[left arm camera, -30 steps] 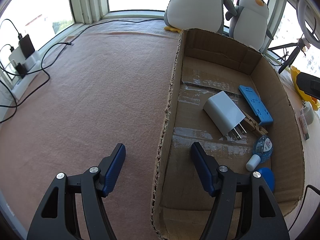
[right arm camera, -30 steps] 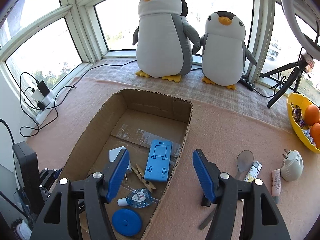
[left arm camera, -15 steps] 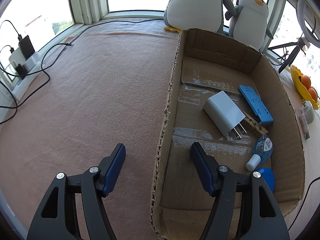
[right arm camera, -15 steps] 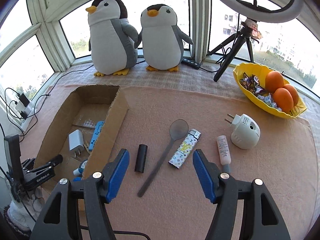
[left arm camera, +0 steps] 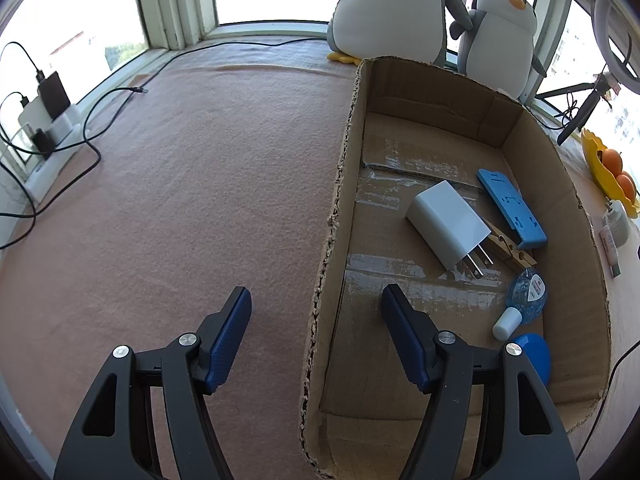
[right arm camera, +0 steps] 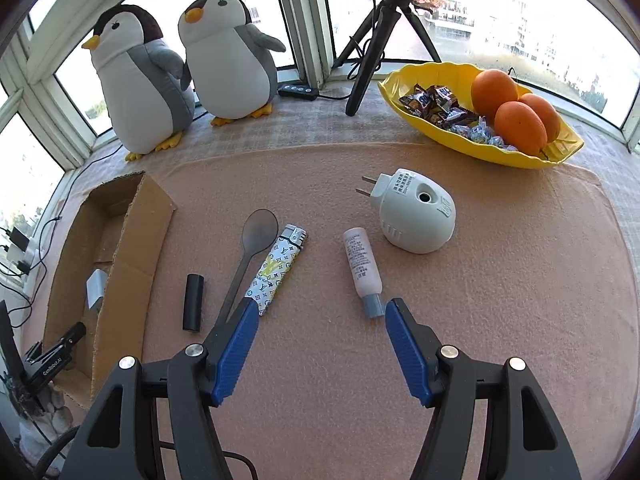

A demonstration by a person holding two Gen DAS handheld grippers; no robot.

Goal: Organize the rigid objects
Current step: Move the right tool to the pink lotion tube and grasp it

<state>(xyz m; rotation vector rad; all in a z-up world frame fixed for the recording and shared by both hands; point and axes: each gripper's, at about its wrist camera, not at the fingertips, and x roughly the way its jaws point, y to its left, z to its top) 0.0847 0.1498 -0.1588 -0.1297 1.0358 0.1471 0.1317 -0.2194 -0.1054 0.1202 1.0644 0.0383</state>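
My left gripper [left arm camera: 316, 300] is open and straddles the near left wall of the cardboard box [left arm camera: 340, 184] without touching it. In the box lie a white charger [left arm camera: 448, 224], a blue stand [left arm camera: 512, 208], a wooden clothespin [left arm camera: 508, 246], a small blue bottle [left arm camera: 524, 296] and a blue round lid [left arm camera: 532, 354]. My right gripper [right arm camera: 320, 308] is open and empty over the pink cloth. Just beyond its fingers lie a black cylinder [right arm camera: 193, 296], a grey spoon [right arm camera: 256, 240], a patterned lighter [right arm camera: 276, 272], a white tube [right arm camera: 362, 264] and a white plug-in device [right arm camera: 416, 212].
Two plush penguins [right arm camera: 148, 80] stand at the window behind the box [right arm camera: 136, 240]. A yellow bowl [right arm camera: 500, 156] holding oranges and sweets sits at the far right, with a black tripod [right arm camera: 376, 40] beside it. Cables and a power strip [left arm camera: 52, 136] lie at the left edge.
My right gripper has swung right, away from the box, and now faces the loose objects on the cloth. The left gripper has stayed put over the box wall.
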